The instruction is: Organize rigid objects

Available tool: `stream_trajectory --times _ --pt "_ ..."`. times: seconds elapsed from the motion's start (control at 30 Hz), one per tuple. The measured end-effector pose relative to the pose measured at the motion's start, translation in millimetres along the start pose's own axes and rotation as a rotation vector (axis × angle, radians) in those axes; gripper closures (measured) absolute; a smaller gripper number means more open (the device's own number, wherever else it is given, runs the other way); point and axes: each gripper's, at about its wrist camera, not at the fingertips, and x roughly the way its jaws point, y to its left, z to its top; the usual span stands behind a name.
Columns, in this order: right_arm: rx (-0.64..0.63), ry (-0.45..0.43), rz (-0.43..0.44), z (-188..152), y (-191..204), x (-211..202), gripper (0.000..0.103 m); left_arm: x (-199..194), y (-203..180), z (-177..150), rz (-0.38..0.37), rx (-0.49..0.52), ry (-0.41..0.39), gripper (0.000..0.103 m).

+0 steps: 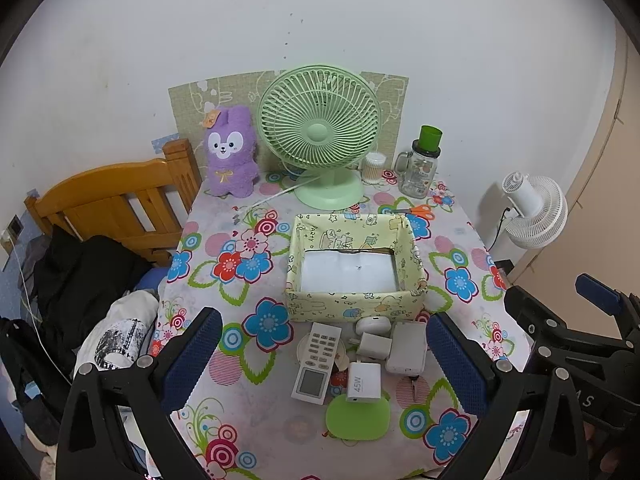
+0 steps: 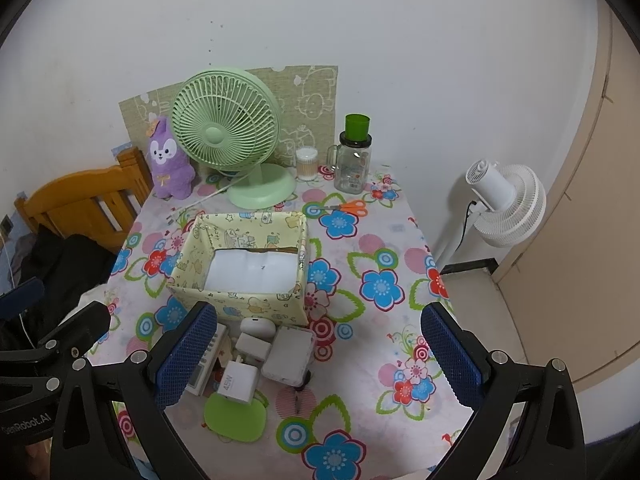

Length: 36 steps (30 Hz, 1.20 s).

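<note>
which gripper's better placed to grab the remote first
Left. The remote lies between the open left hand-held gripper's fingers; in the right view, the right hand-held gripper's own finger mostly hides it.

box (image 1: 356,300) open on top (empty) | clutter (image 1: 360,356) touching its near wall | tablecloth (image 2: 384,344) right bare

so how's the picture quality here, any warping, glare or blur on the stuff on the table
Left wrist view: strong fisheye bending, dark corners, the door frame curves; the "45W" on the charger reads sharply; light is soft and even, no glare. Right wrist view: same warping, the green fan and box are crisp, and the open right gripper partly hides the remote.
</note>
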Motion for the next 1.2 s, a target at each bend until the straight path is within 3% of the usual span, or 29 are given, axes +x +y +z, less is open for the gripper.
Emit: stream_trajectory --times 1.2 --pt "0.005 -0.006 0.006 3.1 -2.2 0.7 0.000 2.6 1.2 3.6 -0.001 -0.002 0.007 0.000"
